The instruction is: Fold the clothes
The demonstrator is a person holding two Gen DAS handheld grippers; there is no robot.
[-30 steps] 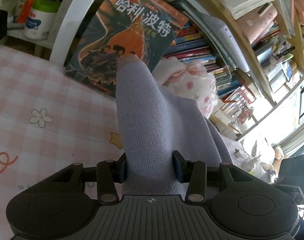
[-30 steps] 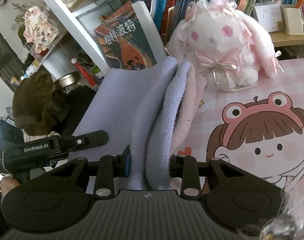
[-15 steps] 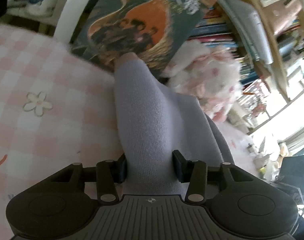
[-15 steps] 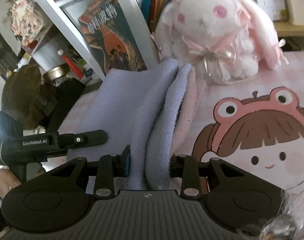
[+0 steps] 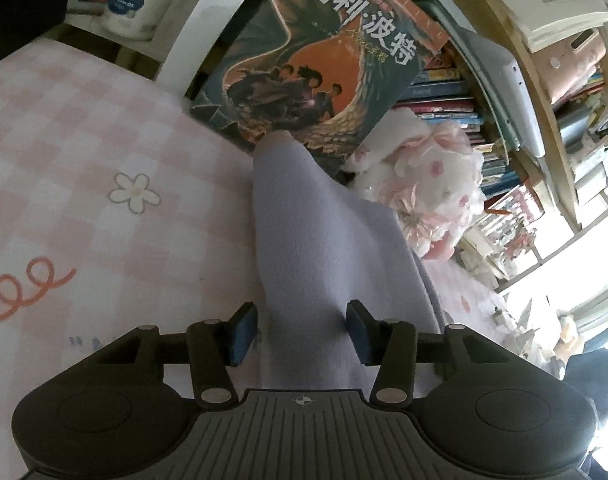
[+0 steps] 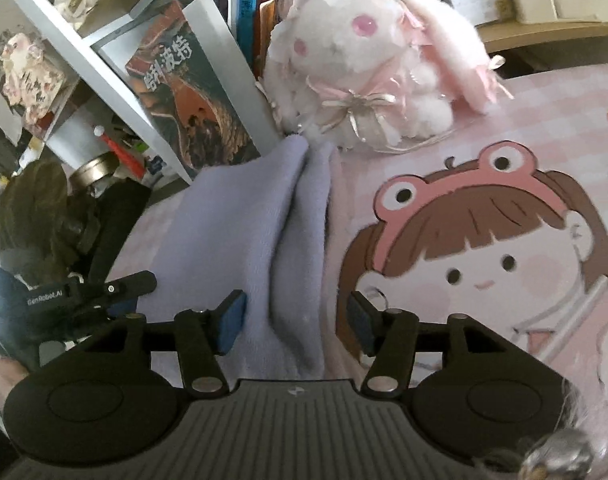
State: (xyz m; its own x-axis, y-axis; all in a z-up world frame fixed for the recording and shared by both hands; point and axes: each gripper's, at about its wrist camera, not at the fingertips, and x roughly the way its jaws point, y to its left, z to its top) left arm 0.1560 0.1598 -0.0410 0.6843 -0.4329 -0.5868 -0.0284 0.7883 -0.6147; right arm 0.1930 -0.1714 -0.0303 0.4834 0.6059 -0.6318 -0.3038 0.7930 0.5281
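Note:
A lavender knit garment (image 5: 304, 248) lies in folded layers on the pink checked table cover (image 5: 84, 152). My left gripper (image 5: 302, 334) is open, its blue pads standing apart on either side of a raised fold. In the right wrist view the same garment (image 6: 260, 232) lies in two ridged folds. My right gripper (image 6: 296, 322) is open around its near edge, pads clear of the cloth. The left gripper's black body (image 6: 88, 292) shows at the left of that view.
A large book (image 5: 324, 60) leans against the white shelf post behind the garment. A white and pink plush rabbit (image 6: 368, 60) sits beside it. A cartoon girl print (image 6: 484, 248) covers the table to the right. Crowded bookshelves stand behind.
Both grippers were shut on the garment's folds and held them raised; now both have opened and the folds have dropped lower onto the table.

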